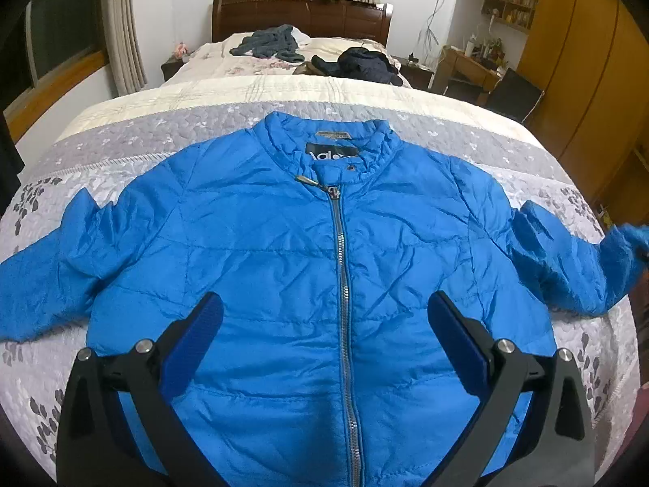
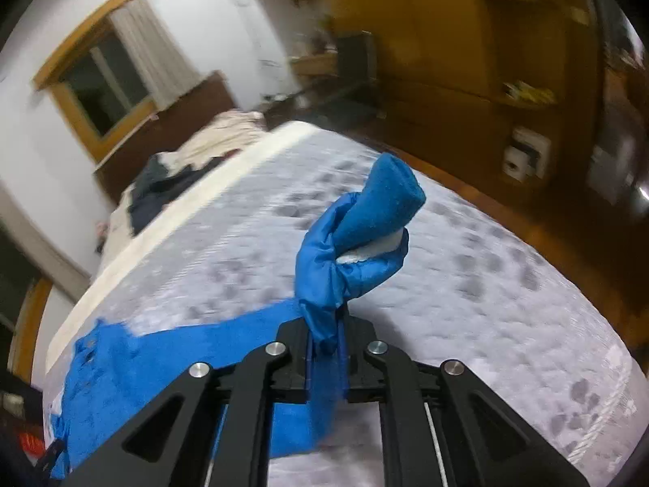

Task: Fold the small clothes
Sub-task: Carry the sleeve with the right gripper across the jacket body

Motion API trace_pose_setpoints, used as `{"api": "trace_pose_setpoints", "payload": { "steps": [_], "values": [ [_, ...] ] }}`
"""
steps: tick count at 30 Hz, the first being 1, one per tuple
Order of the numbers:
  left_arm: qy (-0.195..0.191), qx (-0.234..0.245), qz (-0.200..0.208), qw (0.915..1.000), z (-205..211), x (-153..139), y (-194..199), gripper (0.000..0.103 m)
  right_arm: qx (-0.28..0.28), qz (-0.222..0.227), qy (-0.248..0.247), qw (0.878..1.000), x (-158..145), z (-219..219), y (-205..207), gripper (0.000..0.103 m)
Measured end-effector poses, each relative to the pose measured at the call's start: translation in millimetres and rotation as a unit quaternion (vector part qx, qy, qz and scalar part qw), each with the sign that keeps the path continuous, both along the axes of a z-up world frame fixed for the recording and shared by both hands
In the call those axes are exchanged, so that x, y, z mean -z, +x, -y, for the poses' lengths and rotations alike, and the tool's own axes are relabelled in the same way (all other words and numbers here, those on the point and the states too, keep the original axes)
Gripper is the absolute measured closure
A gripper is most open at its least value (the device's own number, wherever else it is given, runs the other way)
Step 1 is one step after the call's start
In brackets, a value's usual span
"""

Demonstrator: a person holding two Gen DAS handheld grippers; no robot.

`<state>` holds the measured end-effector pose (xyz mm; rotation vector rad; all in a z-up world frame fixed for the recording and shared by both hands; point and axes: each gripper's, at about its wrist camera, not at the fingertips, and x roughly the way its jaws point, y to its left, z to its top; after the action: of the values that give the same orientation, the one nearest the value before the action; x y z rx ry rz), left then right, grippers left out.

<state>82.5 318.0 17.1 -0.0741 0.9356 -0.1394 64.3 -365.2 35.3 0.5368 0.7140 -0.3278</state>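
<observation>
black linkages of the left gripper (image 1: 324,316) fill the bottom of the left wrist view, its jaws spread wide and holding nothing, hovering over the lower front of the blue jacket (image 1: 284,263). that jacket lies face up on the bed (image 1: 121,154), zipper (image 1: 344,284) closed up to the collar, its body fairly flat and both sleeves thrown outward to the sides. further up the bed sit a grey garment (image 1: 267,44) and a dark garment (image 1: 365,65), well apart from the jacket.

in the right wrist view the right gripper (image 2: 326,345) has its jaws clenched on the sleeve cuff (image 2: 357,235), the fabric bunched between them and the fleecy cuff end poking up above the quilt. the picture is blurred, which suggests the hand is moving. the rest of that sleeve trails away toward the jacket body at lower left.

judging from this, the step in hand is the first fold: bringing the pinched sleeve in across the chest. the next move calls for carrying the cuff inward over the zipper line and laying it flat, with enough lift that the sleeve does not drag the body out of square. the free left gripper looks well placed to press the body down, or to take the opposite sleeve afterwards. slippery puffer fabric may spring back open, so the fold may need pressing.
</observation>
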Motion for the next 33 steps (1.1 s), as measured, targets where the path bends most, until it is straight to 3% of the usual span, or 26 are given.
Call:
{"api": "trace_pose_setpoints", "payload": {
  "steps": [7, 14, 21, 33],
  "values": [
    [-0.012, 0.003, 0.000, 0.9999, -8.9, -2.0, 0.3, 0.003, -0.116, 0.032, -0.029, 0.992, -31.8, -102.2, 35.4, 0.095],
    [-0.032, -0.008, -0.003, 0.9995, -25.8, -3.1, 4.1, 0.003, -0.216, 0.038, -0.040, 0.975, -35.8, -200.2, 67.3, 0.095],
    [-0.039, -0.014, -0.006, 0.9991, -36.4, -3.8, 9.4, 0.003, -0.295, 0.025, -0.049, 0.954, -16.0, -286.9, 83.8, 0.095],
    [-0.045, -0.009, -0.015, 0.9988, -37.4, 3.5, 14.6, 0.003, -0.385, -0.033, -0.063, 0.920, 46.4, -348.6, 84.3, 0.094]
  ]
}}
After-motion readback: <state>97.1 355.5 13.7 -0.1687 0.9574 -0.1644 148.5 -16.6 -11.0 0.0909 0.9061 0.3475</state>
